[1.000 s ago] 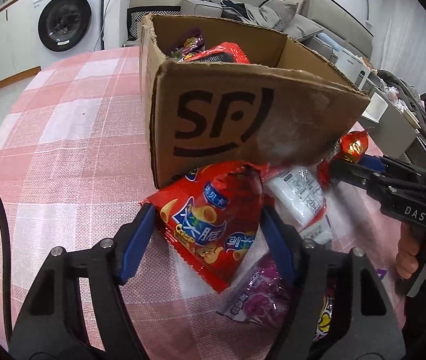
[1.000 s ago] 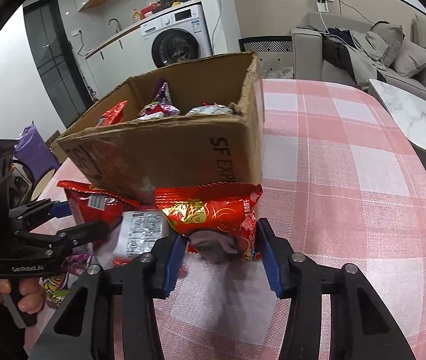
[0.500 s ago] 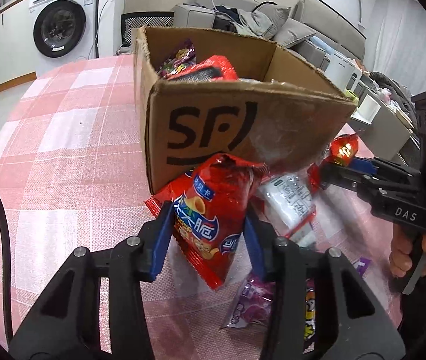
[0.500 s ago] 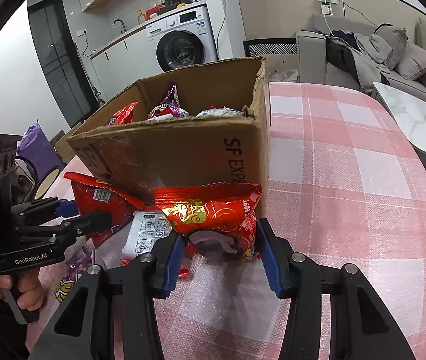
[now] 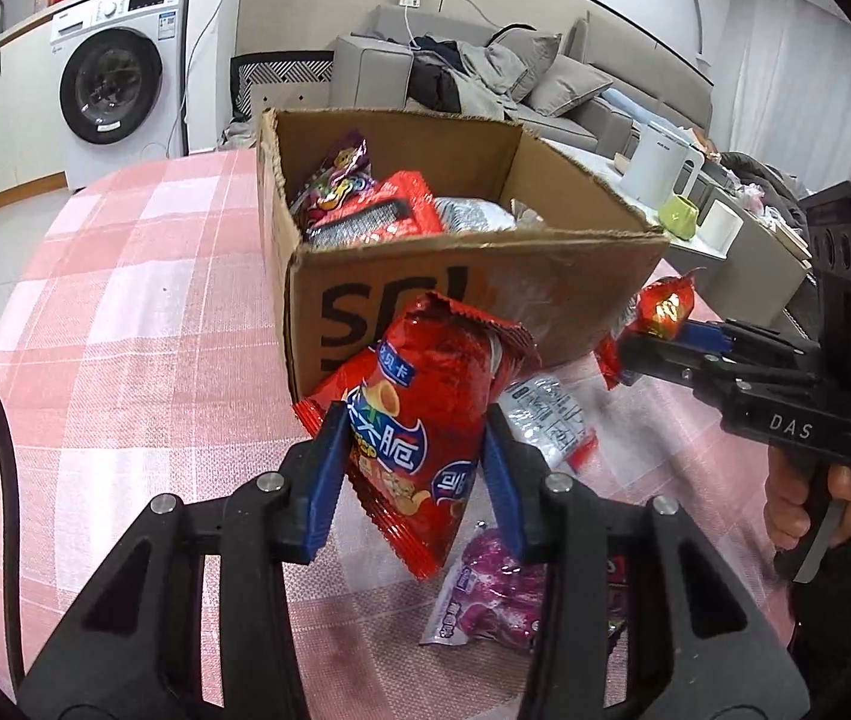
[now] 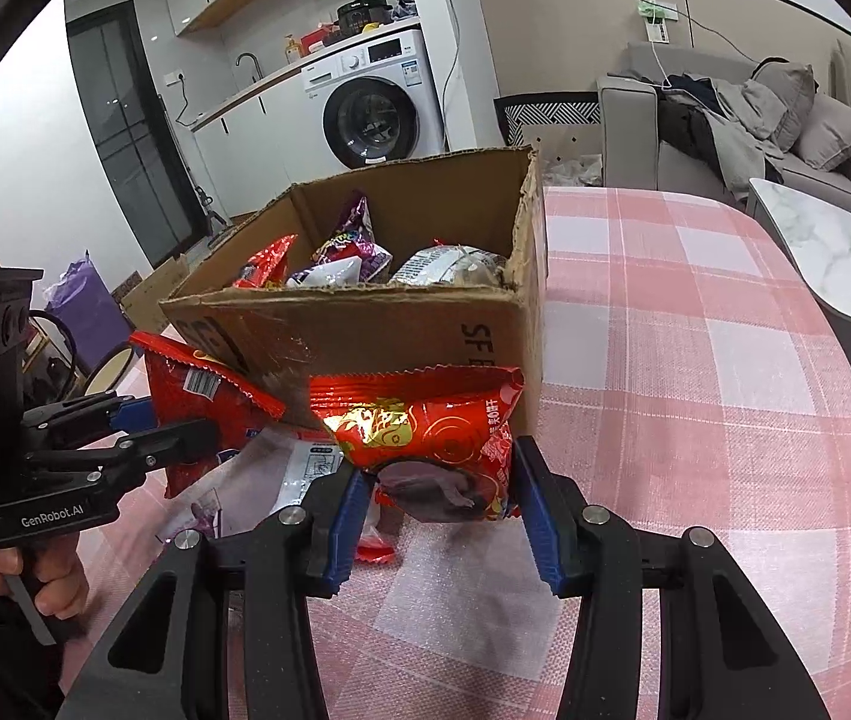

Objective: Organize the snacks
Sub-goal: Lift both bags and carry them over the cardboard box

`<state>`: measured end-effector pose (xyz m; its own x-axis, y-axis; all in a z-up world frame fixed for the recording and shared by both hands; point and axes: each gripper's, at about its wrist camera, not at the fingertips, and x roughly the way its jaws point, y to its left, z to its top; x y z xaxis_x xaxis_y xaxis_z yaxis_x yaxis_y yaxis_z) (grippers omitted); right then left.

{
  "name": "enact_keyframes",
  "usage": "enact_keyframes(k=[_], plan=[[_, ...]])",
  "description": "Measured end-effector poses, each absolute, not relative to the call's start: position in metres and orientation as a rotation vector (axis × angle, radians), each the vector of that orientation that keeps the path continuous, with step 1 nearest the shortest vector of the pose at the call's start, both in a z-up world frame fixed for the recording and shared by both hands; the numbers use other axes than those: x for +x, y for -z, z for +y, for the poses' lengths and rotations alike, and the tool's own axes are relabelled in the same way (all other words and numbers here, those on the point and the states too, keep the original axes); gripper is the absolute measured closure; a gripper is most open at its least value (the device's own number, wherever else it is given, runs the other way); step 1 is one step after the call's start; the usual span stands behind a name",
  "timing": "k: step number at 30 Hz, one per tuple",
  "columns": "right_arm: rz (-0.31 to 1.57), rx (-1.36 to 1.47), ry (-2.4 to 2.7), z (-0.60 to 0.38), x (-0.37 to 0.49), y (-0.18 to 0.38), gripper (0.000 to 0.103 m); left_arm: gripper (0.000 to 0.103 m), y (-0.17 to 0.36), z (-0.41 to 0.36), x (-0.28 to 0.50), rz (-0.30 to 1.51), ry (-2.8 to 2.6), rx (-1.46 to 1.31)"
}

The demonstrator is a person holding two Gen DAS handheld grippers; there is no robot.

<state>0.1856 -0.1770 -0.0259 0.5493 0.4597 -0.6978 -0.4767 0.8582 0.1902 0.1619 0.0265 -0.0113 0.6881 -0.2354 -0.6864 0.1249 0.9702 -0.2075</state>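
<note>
Now | red chip bag clamped between left fingers | lifted

A white washing machine stands at ten o'clock, a grey sofa at one, a white kettle at two.

red snack bag between fingers
</note>
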Motion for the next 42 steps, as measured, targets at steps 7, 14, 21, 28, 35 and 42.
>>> enact_keyframes(k=[7,14,21,28,35,42], plan=[[0.800,-0.019,-0.559,-0.179,0.184,0.018,0.056,0.064,-0.001,0.028,0.148,0.752,0.215,-0.149],[0.775,-0.012,-0.567,-0.180,0.178,0.008,0.056,0.064,-0.016,0.031,0.131,0.716,0.224,-0.153],[0.748,-0.004,-0.571,-0.182,0.174,-0.003,0.056,0.064,-0.037,0.035,0.109,0.673,0.231,-0.160],[0.721,0.011,-0.582,-0.185,0.168,-0.016,0.056,0.064,-0.060,0.042,0.088,0.630,0.223,-0.168],[0.690,0.022,-0.573,-0.193,0.159,-0.030,0.056,0.064,-0.078,0.044,0.080,0.605,0.209,-0.178],[0.681,0.030,-0.579,-0.193,0.162,-0.046,0.056,0.064,-0.099,0.049,0.085,0.581,0.187,-0.183]])
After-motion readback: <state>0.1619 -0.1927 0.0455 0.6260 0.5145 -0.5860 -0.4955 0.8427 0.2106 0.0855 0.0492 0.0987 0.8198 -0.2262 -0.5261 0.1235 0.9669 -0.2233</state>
